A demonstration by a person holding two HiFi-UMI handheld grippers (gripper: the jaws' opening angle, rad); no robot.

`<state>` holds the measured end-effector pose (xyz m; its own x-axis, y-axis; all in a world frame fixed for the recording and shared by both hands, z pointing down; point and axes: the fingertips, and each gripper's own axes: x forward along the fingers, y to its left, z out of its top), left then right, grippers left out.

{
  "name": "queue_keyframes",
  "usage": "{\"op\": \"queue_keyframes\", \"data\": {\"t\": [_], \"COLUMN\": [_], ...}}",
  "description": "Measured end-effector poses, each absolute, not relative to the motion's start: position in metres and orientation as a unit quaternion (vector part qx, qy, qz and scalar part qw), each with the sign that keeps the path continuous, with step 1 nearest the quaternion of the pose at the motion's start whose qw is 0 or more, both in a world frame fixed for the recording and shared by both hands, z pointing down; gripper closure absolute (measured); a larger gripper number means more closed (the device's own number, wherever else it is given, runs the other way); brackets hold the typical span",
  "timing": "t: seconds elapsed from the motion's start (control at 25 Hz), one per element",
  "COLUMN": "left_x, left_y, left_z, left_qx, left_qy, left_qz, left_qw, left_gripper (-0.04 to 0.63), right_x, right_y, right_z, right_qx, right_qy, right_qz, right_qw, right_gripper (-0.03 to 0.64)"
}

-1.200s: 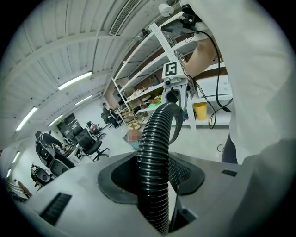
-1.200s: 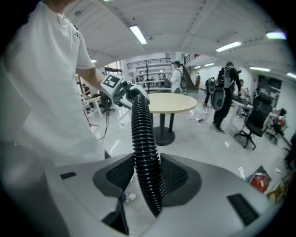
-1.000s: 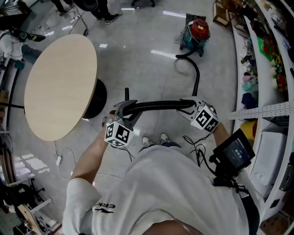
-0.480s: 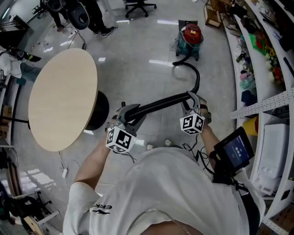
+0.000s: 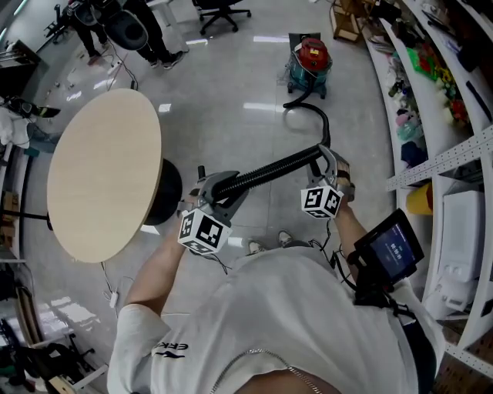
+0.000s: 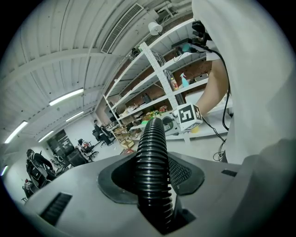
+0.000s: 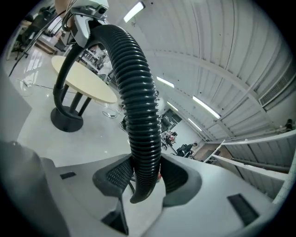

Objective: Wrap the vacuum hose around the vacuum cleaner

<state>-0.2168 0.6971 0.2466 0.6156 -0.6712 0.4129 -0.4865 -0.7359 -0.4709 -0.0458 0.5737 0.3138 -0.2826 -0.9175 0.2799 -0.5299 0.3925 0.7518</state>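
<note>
The vacuum cleaner (image 5: 310, 60), red on top with a teal body, stands on the floor far ahead. Its black ribbed hose (image 5: 269, 169) leaves the machine, loops over the floor, then rises to my hands. My right gripper (image 5: 325, 160) is shut on the hose where it comes up. My left gripper (image 5: 218, 187) is shut on it near the free end. In the left gripper view the hose (image 6: 152, 157) runs out between the pads toward the right gripper's marker cube (image 6: 187, 118). In the right gripper view the hose (image 7: 138, 115) arches up from the jaws toward the left gripper (image 7: 88, 14).
A round wooden table (image 5: 100, 169) on a black foot (image 5: 166, 188) stands to the left. Stocked shelving (image 5: 431, 100) lines the right side. An office chair (image 5: 219, 9) and standing people are at the back. A thin cable (image 5: 108, 285) lies on the floor by the table.
The right gripper has swung round to point away from me and shifted left and forward. The held stretch of hose now slants upward to the right. The left gripper rose a little.
</note>
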Motion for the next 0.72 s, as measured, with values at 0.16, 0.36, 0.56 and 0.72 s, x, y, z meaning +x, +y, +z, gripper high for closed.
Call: {"op": "queue_keyframes", "data": {"t": [0.16, 0.36, 0.56, 0.72], "left_x": [-0.210, -0.193, -0.158, -0.103], "left_y": [0.694, 0.683, 0.662, 0.632], "left_z": [0.249, 0.245, 0.235, 0.232], "left_qx": [-0.896, -0.909, -0.917, -0.922], "left_qy": [0.311, 0.281, 0.245, 0.216], "left_qz": [-0.275, -0.259, -0.256, -0.255], "left_qw": [0.158, 0.167, 0.184, 0.195], "left_gripper": [0.430, 0.430, 0.430, 0.430], "right_x": [-0.028, -0.003, 0.039, 0.098], "right_y": [0.581, 0.581, 0.573, 0.556], "right_z": [0.304, 0.294, 0.284, 0.283], "right_qx": [0.504, 0.534, 0.571, 0.601], "right_qy": [-0.738, -0.719, -0.700, -0.685], "right_qz": [-0.266, -0.252, -0.232, -0.210], "right_qw": [0.363, 0.367, 0.361, 0.355], "right_gripper": [0.437, 0.439, 0.440, 0.440]}}
